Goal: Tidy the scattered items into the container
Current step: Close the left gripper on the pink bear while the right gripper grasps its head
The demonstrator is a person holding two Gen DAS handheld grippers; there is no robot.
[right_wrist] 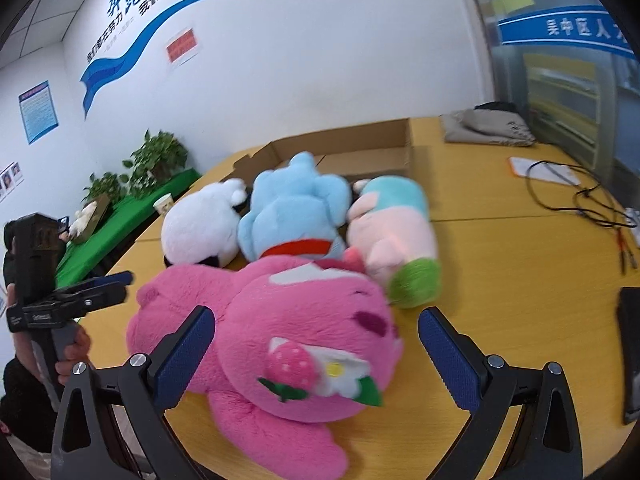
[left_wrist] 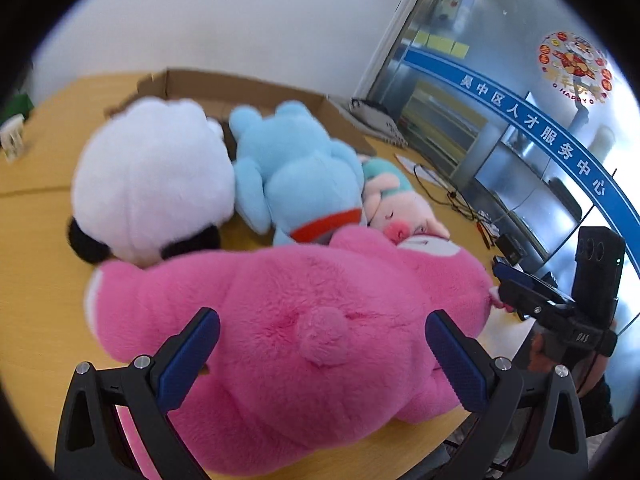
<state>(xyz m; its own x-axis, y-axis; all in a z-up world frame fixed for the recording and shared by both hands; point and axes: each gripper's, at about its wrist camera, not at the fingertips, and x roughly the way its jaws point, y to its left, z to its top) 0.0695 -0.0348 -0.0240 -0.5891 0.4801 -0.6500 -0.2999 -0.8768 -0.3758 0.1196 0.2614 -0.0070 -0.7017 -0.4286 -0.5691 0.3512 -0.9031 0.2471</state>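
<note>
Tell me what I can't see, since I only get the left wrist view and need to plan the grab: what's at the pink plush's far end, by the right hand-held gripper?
Observer: The pink plush has its head there, with a strawberry patch facing the open right hand-held gripper.
Operator: Is there room in the cardboard box behind the toys?
Observer: The part of the cardboard box floor that shows is bare.
Operator: Anything odd about the pig plush?
Observer: The pig plush ends in a green tuft beside the pink head.
</note>
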